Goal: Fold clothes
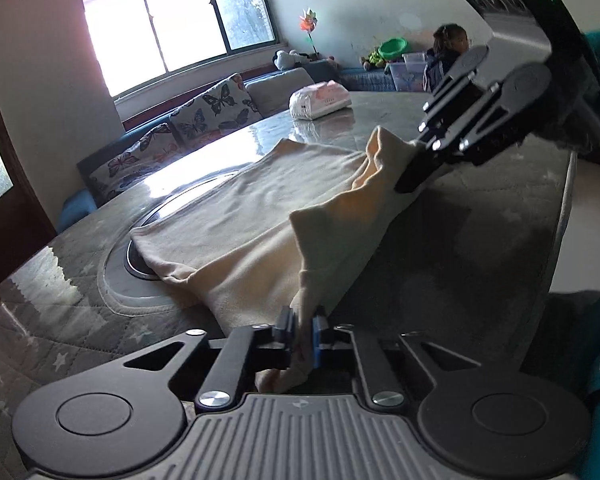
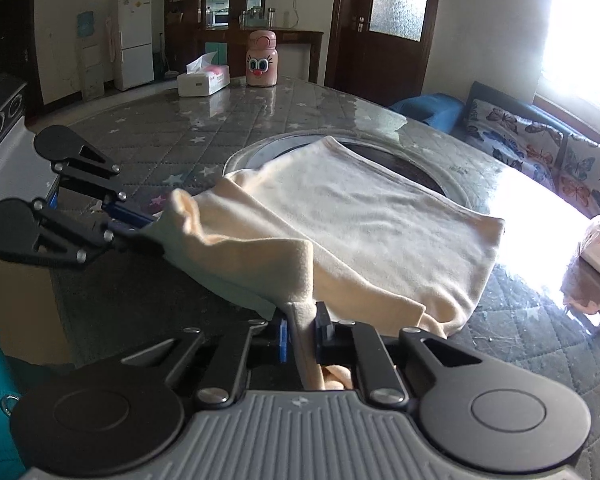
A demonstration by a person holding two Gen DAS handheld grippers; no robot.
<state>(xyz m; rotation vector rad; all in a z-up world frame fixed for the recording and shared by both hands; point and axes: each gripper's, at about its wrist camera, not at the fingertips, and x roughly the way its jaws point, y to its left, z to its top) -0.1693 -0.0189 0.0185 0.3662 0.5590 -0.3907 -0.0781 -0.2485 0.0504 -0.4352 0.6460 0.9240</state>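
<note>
Big grey quilted star-print surface (image 2: 148, 148) under a glossy cover is carrying the soft cream fleece garment (image 2: 364, 216), which is lying mostly flat mid-surface over the round inset. The near hem is lifting: left gripper (image 1: 302, 334) and right gripper (image 2: 302, 330) fingers are each pinching a corner. Keeping both at even height and tension should help the fold land square.

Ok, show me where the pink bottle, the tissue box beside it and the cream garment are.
pink bottle (image 2: 261, 60), right wrist view, on its body at the cartoon eyes.
tissue box (image 2: 202, 79), right wrist view, on its front side.
cream garment (image 2: 364, 216), right wrist view, on the flat middle.
</note>
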